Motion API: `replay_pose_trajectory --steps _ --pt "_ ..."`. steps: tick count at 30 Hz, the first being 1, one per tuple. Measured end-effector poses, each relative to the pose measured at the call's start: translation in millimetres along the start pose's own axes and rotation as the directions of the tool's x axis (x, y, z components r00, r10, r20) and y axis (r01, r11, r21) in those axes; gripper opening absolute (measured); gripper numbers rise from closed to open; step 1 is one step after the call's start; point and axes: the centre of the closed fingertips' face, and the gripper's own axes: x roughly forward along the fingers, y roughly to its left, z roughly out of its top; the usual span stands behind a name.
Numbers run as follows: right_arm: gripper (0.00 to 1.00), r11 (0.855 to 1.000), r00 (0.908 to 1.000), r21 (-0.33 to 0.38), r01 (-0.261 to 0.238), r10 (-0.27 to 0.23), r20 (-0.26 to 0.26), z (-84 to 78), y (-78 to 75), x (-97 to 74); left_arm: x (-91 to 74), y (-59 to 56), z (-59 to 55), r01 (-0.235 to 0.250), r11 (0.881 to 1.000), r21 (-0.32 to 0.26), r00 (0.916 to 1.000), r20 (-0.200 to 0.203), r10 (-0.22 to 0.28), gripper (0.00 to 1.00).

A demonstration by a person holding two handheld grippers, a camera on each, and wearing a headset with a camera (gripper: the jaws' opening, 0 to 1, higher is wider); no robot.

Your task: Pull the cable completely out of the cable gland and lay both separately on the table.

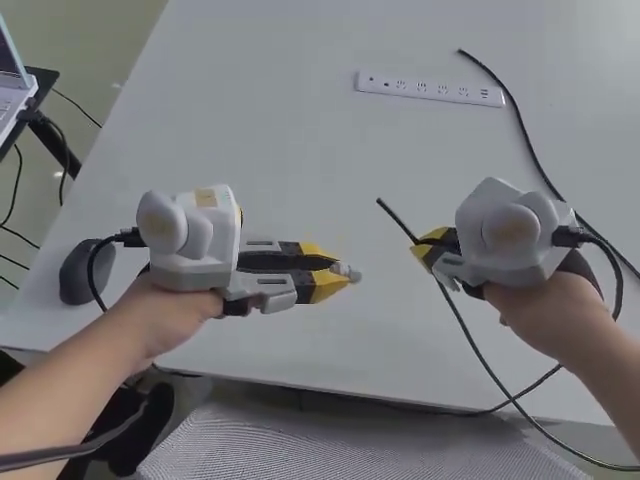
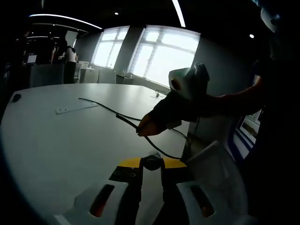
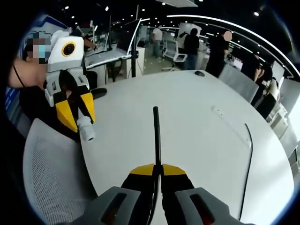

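Note:
My left gripper (image 1: 338,276) points right above the table's near edge, shut on a small grey cable gland (image 1: 349,272) that sticks out of its yellow tips. In the left gripper view the gland (image 2: 151,161) sits clamped between the jaws. My right gripper (image 1: 422,250) points left and is shut on a thin black cable (image 1: 395,220), whose free end juts up and to the left. A gap of bare table separates cable end and gland. In the right gripper view the cable (image 3: 156,136) runs straight out from the jaws, with the left gripper (image 3: 77,123) and gland (image 3: 87,130) to the left.
A white power strip (image 1: 430,88) lies at the far side of the white table (image 1: 260,140), with a black cord (image 1: 520,130) running to the right. A dark mouse (image 1: 75,272) sits at the left edge. A mesh chair (image 1: 300,450) is below the near edge. People stand far behind.

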Motion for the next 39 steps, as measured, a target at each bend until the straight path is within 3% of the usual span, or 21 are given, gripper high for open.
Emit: replay_pose_trajectory --steps 12,16,20,23,25,34,39 --pt "0.0 0.996 0.9996 -0.08 -0.024 0.022 -0.018 46.5 0.9 35.3 -5.4 15.1 -28.5 -0.004 1.0 -0.026 0.9998 -0.02 0.003 0.15" --pt "0.0 0.993 0.9989 -0.115 -0.036 0.032 -0.035 54.1 2.8 49.9 -6.9 22.2 -38.5 -0.004 0.999 -0.039 0.9996 -0.029 0.003 0.15" --pt "0.0 0.99 0.9985 -0.133 -0.038 0.033 -0.044 61.7 4.9 62.6 -10.6 27.1 -41.6 -0.007 0.999 -0.033 0.9997 -0.024 0.007 0.15" --pt "0.0 0.994 0.9997 -0.108 -0.026 0.026 -0.004 76.8 5.5 71.0 -12.5 32.3 -45.9 -0.012 0.999 -0.032 0.9994 -0.032 0.011 0.15" --pt "0.0 0.993 0.9997 -0.113 -0.026 0.025 -0.005 82.4 1.1 80.7 -14.1 35.4 -48.0 -0.014 0.999 -0.034 0.9994 -0.033 0.013 0.15" --pt "0.0 0.989 0.9961 -0.122 -0.085 0.082 -0.033 90.6 25.2 110.9 -21.2 55.2 -66.1 -0.034 0.998 -0.059 0.9987 -0.04 0.032 0.15" --pt "0.0 0.976 0.9902 -0.171 -0.132 0.122 -0.068 87.9 42.1 130.4 -21.3 60.5 -84.0 -0.031 0.997 -0.066 0.9964 -0.08 0.025 0.15"
